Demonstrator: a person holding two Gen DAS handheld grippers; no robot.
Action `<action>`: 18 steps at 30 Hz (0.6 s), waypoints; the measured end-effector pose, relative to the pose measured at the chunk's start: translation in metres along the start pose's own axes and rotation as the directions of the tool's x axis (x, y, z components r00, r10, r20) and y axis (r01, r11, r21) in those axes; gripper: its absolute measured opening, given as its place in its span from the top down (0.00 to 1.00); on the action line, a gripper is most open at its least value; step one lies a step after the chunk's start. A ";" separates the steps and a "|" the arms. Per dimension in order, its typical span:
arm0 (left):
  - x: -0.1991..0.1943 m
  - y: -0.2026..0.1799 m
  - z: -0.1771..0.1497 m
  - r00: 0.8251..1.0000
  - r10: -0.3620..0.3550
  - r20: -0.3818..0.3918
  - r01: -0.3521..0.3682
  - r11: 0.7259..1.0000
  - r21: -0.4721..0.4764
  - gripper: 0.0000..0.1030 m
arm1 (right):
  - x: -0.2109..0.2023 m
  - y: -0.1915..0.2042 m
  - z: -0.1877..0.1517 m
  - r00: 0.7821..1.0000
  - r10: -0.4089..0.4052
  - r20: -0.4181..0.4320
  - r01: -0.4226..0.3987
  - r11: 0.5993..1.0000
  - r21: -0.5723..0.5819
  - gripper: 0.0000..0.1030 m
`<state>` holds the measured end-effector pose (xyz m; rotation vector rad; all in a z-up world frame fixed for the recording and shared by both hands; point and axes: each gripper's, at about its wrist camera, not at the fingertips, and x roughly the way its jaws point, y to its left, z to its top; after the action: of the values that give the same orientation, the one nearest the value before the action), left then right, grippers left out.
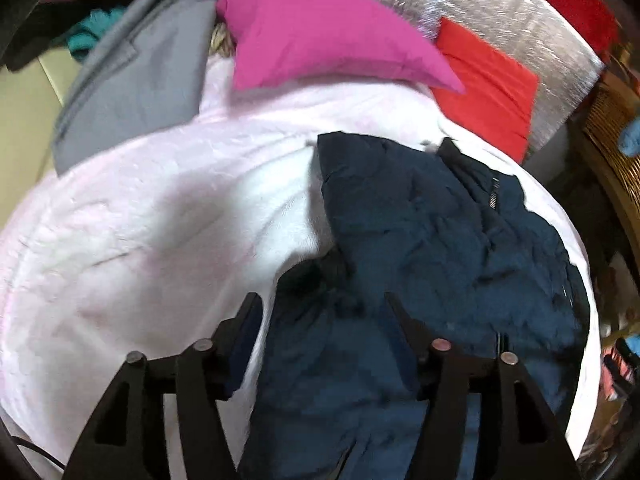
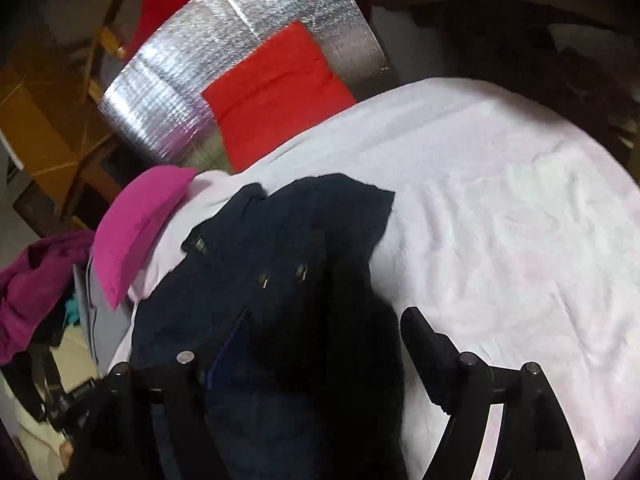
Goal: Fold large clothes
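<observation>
A dark navy jacket point(image 1: 432, 232) lies crumpled on a pale pink sheet point(image 1: 152, 220). My left gripper point(image 1: 320, 304) hovers over its near end with the jaws wide apart and nothing between them. In the right wrist view the jacket point(image 2: 280, 248) shows snaps and runs under my right gripper point(image 2: 320, 320). Its right finger point(image 2: 420, 332) is clear, its left finger is hidden by the cloth. The jaws stand apart, over the jacket and the sheet point(image 2: 500, 200).
A magenta folded garment point(image 1: 320, 36), a grey one point(image 1: 136, 80) and a red one point(image 1: 488, 84) lie at the sheet's far side on a silver foil mat point(image 1: 500, 12). A heap of purple cloth point(image 2: 28, 280) is at the left.
</observation>
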<state>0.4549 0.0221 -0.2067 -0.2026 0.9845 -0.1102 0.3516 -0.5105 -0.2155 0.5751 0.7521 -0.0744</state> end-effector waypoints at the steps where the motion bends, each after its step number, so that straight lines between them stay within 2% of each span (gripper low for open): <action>1: -0.009 0.001 -0.007 1.000 -0.001 0.009 0.001 1.000 0.018 0.35 | -0.012 0.003 -0.008 1.000 0.003 -0.005 -0.003 1.000 -0.009 0.23; 5: -0.035 0.014 -0.038 1.000 -0.008 0.003 0.008 0.998 0.062 0.35 | -0.046 0.011 -0.041 0.999 0.013 -0.033 -0.014 0.999 -0.032 0.23; 10: -0.069 0.039 -0.087 0.998 -0.058 -0.001 0.058 0.998 0.005 0.35 | -0.094 0.019 -0.091 0.998 0.034 -0.044 -0.037 0.997 -0.072 0.23; 14: -0.085 0.054 -0.135 0.998 -0.056 -0.029 0.055 0.998 -0.023 0.35 | -0.131 0.001 -0.130 0.996 0.077 -0.054 -0.081 0.994 -0.075 0.23; 18: -0.095 0.067 -0.174 0.996 -0.061 -0.072 0.059 0.998 -0.030 0.34 | -0.141 -0.020 -0.165 0.986 0.117 -0.117 -0.121 0.992 -0.030 0.23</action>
<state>0.2570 0.0837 -0.2374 -0.2552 1.0532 -0.1600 0.1393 -0.4608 -0.2275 0.5917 0.8279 0.0836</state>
